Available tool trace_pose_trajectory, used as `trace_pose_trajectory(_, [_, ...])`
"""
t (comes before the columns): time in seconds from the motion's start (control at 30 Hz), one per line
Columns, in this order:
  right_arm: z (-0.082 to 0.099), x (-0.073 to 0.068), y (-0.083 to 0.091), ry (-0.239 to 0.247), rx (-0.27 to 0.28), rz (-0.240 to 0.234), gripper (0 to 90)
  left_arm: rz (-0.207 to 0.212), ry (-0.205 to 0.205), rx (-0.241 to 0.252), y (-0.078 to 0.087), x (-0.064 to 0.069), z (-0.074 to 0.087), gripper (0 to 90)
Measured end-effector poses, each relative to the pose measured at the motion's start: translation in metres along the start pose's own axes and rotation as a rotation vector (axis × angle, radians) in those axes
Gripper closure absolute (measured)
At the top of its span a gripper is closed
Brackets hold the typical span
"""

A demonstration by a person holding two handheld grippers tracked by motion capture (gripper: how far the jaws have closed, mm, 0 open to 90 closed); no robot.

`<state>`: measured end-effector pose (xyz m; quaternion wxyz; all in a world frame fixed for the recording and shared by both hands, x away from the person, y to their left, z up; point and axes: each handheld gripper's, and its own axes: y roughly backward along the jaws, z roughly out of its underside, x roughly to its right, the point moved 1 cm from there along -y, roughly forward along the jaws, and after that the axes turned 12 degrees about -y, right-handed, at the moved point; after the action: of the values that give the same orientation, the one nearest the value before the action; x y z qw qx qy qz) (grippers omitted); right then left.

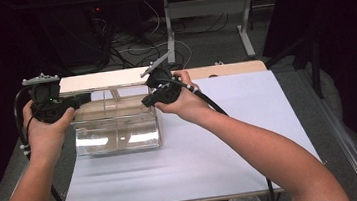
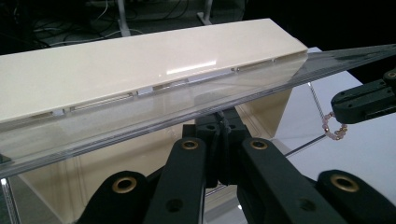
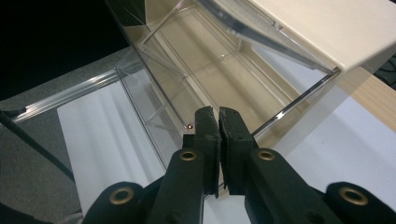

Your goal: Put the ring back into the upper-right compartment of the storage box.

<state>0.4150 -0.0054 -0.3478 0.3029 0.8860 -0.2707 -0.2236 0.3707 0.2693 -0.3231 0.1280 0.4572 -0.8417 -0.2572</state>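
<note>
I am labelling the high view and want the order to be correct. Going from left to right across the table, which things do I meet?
left gripper → clear plastic box with its cream lid raised → right gripper → bare white sheet covering the table.

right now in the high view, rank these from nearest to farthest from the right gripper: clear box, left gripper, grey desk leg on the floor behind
Measured from the right gripper, shut on a bead bracelet:
1. clear box, right beside and below it, on the white mat.
2. left gripper, across the box at its left end.
3. grey desk leg, well beyond the table's far edge.
</note>
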Motion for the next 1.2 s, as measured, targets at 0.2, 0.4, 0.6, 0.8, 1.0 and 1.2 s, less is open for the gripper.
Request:
trace_pose_trajectory(0.2, [0.000,-0.001,-0.005,-0.008,0.014,0.004,87.6,0.002,-0.002,-0.007,0.001,0.000,0.000,90.0])
trace_pose_trajectory(0.4, [0.000,-0.003,-0.012,-0.005,0.033,0.009,87.6,0.003,-0.001,-0.006,0.000,0.000,0.000,90.0])
trace_pose_trajectory(0.6, [0.000,-0.004,-0.016,-0.005,0.048,0.022,87.6,0.005,0.000,-0.004,0.000,0.000,0.000,90.0])
trace_pose_trajectory(0.8, [0.001,-0.005,-0.020,0.003,0.065,0.032,87.6,0.003,0.002,0.004,-0.001,-0.001,0.001,90.0])
trace_pose_trajectory(1.0, [0.002,-0.005,-0.024,0.008,0.069,0.049,87.6,0.003,0.001,0.004,-0.001,-0.001,0.001,90.0])
trace_pose_trajectory(1.2, [0.003,-0.002,-0.026,0.000,0.065,0.059,87.5,0.004,0.002,0.004,-0.002,-0.001,0.002,90.0])
